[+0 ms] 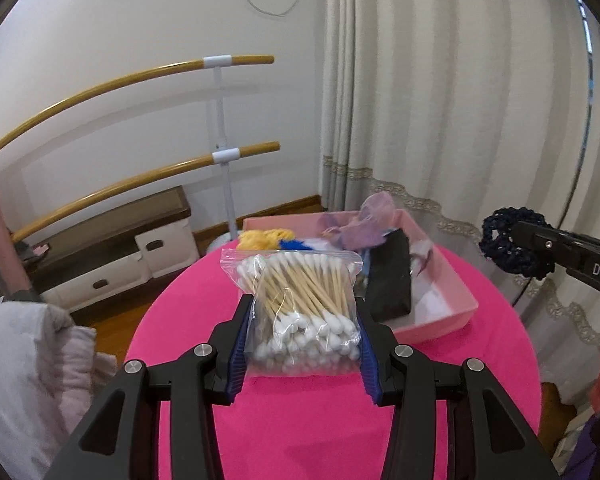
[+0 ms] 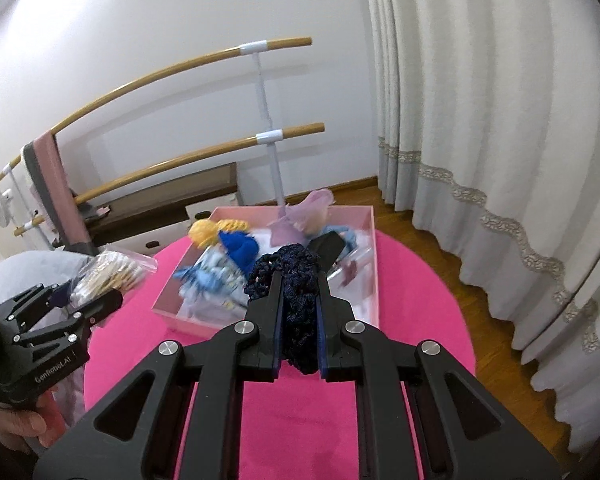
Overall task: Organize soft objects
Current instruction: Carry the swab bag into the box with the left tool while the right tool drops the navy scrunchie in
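My left gripper [image 1: 302,312] is shut on a clear zip bag of cotton swabs [image 1: 296,300] and holds it above the round pink table [image 1: 300,420]; gripper and bag also show in the right wrist view [image 2: 104,280]. My right gripper [image 2: 298,286] is shut on a dark navy crocheted scrunchie [image 2: 288,276], held above the near edge of the pink box [image 2: 374,240]; it shows at the right of the left wrist view [image 1: 508,246]. The pink box [image 1: 452,280] holds a yellow yarn piece [image 1: 260,238], a blue one [image 2: 240,250], purple fabric [image 1: 360,220], a black block [image 1: 392,276] and light blue pieces.
A wooden double ballet barre [image 1: 220,108] stands behind the table by the white wall. A low cabinet [image 1: 112,248] sits under it. Cream curtains [image 1: 460,100] hang at the right. A pale cushion or bedding [image 1: 32,368] lies at the left.
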Tool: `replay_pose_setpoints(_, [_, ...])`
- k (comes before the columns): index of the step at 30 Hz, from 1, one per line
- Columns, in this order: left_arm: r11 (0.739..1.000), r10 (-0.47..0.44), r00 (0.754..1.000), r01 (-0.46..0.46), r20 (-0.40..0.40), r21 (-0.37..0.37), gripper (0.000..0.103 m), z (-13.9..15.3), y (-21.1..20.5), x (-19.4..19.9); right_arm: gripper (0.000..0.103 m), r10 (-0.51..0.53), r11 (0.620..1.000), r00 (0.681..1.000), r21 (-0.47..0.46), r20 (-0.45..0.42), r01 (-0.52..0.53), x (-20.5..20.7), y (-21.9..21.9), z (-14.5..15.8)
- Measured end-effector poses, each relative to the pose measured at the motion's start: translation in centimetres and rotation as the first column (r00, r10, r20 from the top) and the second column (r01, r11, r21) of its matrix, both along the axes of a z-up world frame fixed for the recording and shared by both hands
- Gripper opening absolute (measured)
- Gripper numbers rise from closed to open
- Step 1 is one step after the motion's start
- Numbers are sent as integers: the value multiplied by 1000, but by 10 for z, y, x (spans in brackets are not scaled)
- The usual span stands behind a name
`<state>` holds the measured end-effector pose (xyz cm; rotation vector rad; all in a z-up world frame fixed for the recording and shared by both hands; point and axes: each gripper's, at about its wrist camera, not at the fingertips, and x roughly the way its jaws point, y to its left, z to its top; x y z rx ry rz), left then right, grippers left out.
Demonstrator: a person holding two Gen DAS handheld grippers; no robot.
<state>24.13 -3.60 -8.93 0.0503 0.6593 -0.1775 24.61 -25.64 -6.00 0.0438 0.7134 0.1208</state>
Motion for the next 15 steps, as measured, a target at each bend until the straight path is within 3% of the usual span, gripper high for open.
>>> replay_pose_setpoints(6, [1000,-19,1000,18,-24,-20,43,9,-7,39,12,-37,999,999,11,-38,38,34,-14,-3])
replay_pose_setpoints(15, [999,-23,995,20,-100,-31,43,0,-22,110,12,-73,997,990,9,-123,75,74,-28,-41])
